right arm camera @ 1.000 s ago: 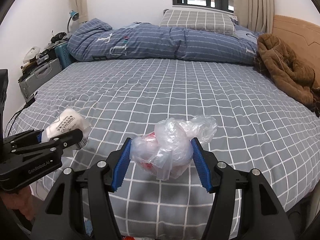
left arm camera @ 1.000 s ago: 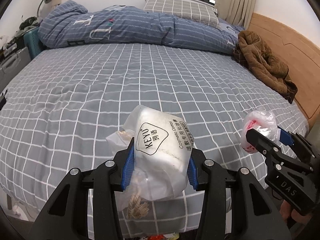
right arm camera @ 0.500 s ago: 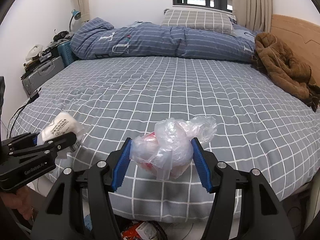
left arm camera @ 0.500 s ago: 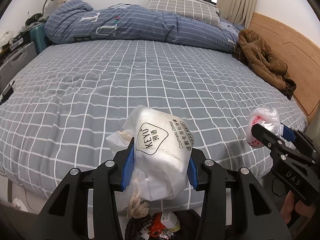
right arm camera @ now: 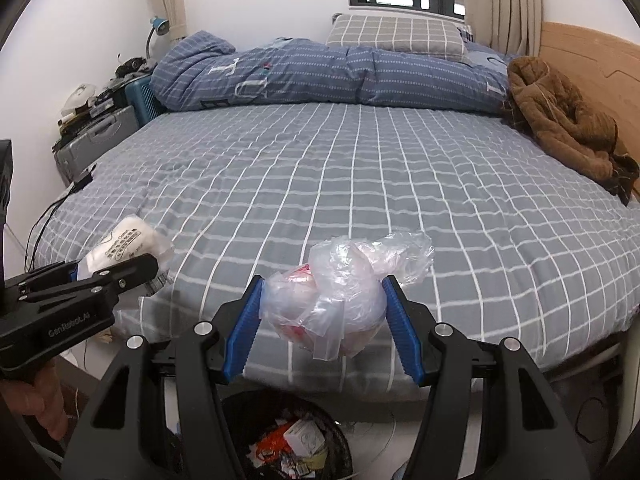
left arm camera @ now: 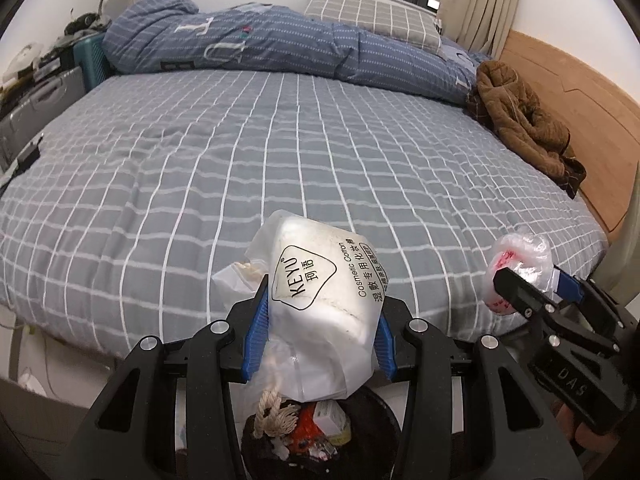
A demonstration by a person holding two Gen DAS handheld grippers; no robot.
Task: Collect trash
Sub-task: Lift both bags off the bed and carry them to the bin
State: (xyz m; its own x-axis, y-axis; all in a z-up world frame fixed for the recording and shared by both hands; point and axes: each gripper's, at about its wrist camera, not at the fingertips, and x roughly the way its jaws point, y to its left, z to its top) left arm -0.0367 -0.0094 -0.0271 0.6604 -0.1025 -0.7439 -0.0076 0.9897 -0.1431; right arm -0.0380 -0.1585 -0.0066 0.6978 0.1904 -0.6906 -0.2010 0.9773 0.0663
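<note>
My left gripper (left arm camera: 320,320) is shut on a white cosmetic cotton bag (left arm camera: 324,304) with a cord hanging from it, held over a black trash bin (left arm camera: 320,440) with litter inside. My right gripper (right arm camera: 322,320) is shut on a crumpled clear plastic bag (right arm camera: 340,292) with red print, held above the same bin (right arm camera: 288,440). In the left wrist view the right gripper (left arm camera: 532,280) with its plastic bag (left arm camera: 516,264) is at the right. In the right wrist view the left gripper (right arm camera: 116,272) with the cotton bag (right arm camera: 128,244) is at the left.
A bed with a grey checked sheet (left arm camera: 280,152) fills the view ahead. A blue duvet (left arm camera: 260,44) and pillow lie at its far side, a brown jacket (left arm camera: 520,120) at the right by the wooden headboard. Cases and clutter (right arm camera: 96,128) stand at the left.
Both grippers have drawn back from the bed with their bags. The bed edge has receded and the trash bin has come into view below both grippers.
</note>
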